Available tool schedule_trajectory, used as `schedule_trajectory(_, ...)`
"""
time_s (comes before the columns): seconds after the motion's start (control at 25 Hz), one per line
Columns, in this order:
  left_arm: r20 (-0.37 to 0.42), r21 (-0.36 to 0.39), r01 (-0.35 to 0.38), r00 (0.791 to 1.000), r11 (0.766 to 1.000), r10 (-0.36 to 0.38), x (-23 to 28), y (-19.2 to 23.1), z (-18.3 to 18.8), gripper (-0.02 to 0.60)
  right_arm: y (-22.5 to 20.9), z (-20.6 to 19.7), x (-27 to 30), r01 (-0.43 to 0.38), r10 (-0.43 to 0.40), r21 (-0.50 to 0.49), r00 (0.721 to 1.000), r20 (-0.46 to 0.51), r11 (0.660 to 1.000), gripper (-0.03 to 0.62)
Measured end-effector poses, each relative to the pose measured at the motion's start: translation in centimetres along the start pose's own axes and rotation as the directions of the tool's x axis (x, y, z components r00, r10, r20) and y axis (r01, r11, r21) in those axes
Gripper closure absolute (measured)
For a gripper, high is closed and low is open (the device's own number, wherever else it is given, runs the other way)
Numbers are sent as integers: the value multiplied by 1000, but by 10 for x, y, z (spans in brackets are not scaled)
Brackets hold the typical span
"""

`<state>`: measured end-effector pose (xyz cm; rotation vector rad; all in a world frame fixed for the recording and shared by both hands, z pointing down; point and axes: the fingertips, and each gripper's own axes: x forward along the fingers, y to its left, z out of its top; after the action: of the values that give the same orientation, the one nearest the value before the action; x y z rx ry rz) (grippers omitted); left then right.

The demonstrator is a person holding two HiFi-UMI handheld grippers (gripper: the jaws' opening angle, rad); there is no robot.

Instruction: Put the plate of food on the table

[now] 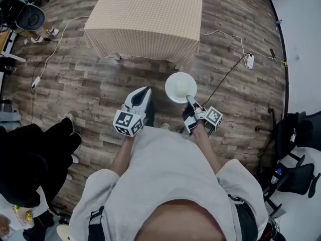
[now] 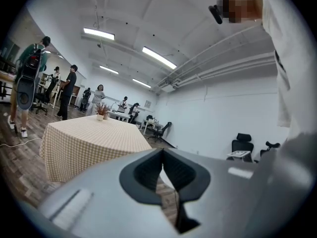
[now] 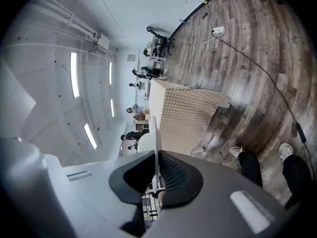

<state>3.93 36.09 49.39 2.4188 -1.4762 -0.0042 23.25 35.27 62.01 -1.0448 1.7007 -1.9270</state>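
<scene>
A white plate (image 1: 180, 87) with something pale on it hangs over the wood floor, a little short of the table (image 1: 150, 19) with the checked cloth. My right gripper (image 1: 190, 100) is shut on the plate's near rim. In the right gripper view the plate (image 3: 153, 133) shows edge-on, pinched between the pads of the right gripper (image 3: 155, 158), with the table (image 3: 183, 113) beyond. To the plate's left my left gripper (image 1: 145, 92) is held out with nothing in it. In its own view the left gripper (image 2: 162, 155) has its tips together, and the table (image 2: 89, 138) stands ahead to the left.
A white power strip (image 1: 249, 60) and its cables lie on the floor right of the table. Black office chairs (image 1: 296, 134) stand at the right edge. A person in black (image 1: 30, 154) stands close on my left. Several people and desks are far behind the table.
</scene>
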Motion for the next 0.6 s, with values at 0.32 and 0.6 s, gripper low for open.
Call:
schedule_trajectory(0.32,-3,-15,21,1000,1000,-21,56,64,23,571,17,29,70,17,-18,11,999,28,1000,576)
schedule_trajectory(0.6,-15,-43,40,999,998,-41,101,123,43,571,43,54,138,44,-44,13,998,53,999,574)
